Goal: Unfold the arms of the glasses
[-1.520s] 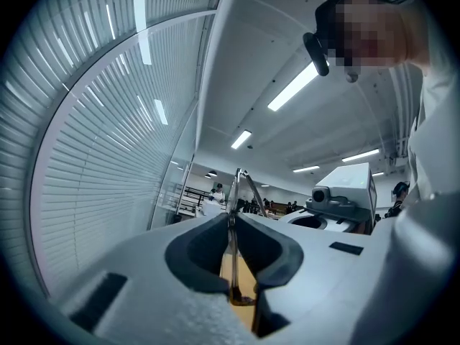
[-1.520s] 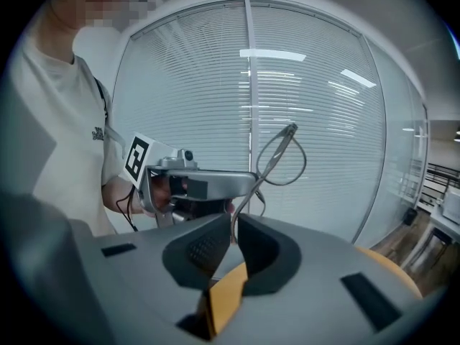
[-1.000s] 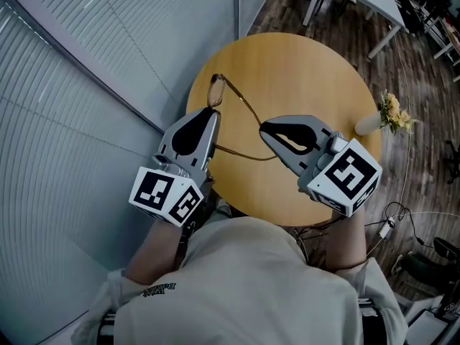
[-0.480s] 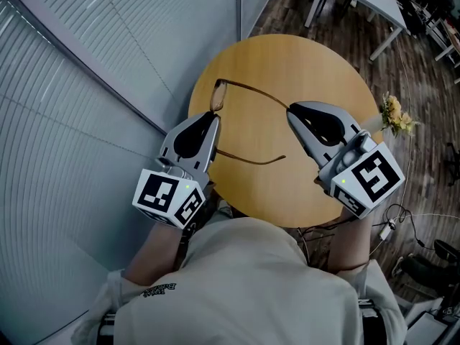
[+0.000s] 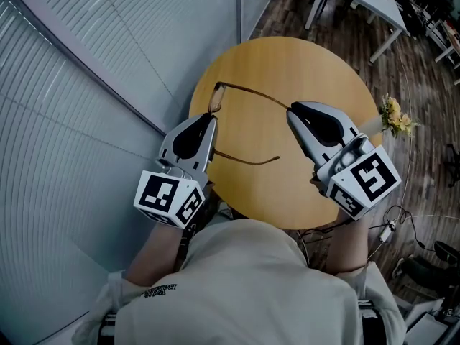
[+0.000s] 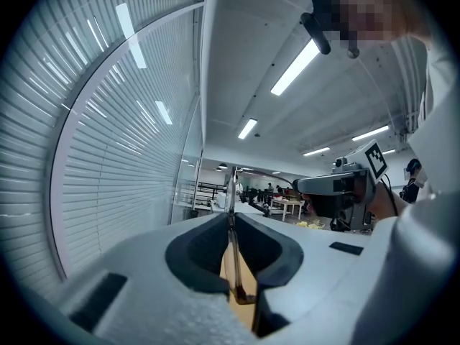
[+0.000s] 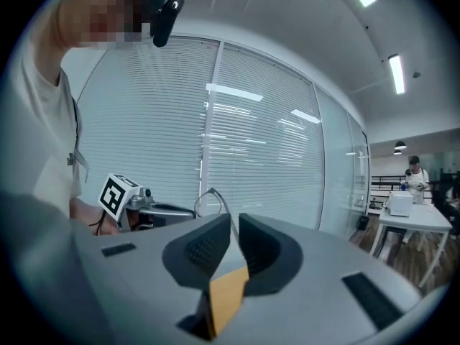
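R gripper (image 5: 293, 110) fingers pinch the far arm of the glasses (image 5: 248, 92), swung wider than a sec ago. L gripper (image 5: 210, 118) fingers clamp the frame. Both arms look open now imo.

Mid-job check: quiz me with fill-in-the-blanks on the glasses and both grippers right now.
Of the left gripper and right gripper, the one shut on the lens end of the glasses is the ____.
The other pinches the tip of one glasses ____.
In the head view, the flower vase stands at the round table's ____ edge.
Missing words: left; arm; right.
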Tool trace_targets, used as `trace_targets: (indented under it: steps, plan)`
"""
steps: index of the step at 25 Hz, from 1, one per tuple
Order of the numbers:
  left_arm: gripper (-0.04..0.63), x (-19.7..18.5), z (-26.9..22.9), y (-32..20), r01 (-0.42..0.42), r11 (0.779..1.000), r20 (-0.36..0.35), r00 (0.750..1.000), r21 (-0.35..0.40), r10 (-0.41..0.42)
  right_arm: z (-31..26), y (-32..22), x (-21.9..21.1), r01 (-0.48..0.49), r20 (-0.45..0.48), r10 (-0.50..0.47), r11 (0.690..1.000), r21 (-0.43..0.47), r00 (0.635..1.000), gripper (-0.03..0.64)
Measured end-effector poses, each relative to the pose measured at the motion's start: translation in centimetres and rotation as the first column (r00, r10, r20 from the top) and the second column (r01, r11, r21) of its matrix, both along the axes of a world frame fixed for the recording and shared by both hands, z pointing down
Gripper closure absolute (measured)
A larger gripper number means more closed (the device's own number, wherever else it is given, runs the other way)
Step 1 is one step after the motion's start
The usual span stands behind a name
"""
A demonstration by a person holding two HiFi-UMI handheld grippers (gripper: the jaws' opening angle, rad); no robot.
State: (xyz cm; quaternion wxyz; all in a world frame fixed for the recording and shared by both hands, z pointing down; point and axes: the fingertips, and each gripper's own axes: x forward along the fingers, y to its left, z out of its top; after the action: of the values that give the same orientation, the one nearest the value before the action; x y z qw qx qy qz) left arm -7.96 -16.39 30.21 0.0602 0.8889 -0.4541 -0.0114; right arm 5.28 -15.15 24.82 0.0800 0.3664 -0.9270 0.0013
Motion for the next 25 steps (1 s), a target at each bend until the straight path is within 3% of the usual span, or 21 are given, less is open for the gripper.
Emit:
trace_targets:
  steps: [9,12,17,25]
  plan:
    - [0.551,-1.4,-1.0,-0.5,0.051,0.999,-0.033,0.998,-0.010,-0.051,-0.8,0.1,0.5,-0.056,0.046,0.056,0.998,0.006,0.997,0.574]
    - [0.551,-1.6,-2.4,-1.3,0.063,0.997,-0.017,0.998,0.038,-0.063,-1.7,-0.3,0.7,-0.102,0.044,0.100,0.993,0.063,0.994,0.574]
    - [0.551,-2.9,-6.0,-2.0,0.112,0.978,0.082,0.988,0.175,-0.128,-3.7,-0.2,0.9,-0.151,0.073,0.143,0.981,0.123,0.987,0.574]
    - [0.551,-3.5,-9.2,-1.9,0.136,0.956,0.063,0.986,0.260,-0.157,-6.2,-0.1,2.4,-0.268,0.077,0.256,0.930,0.250,0.963,0.575]
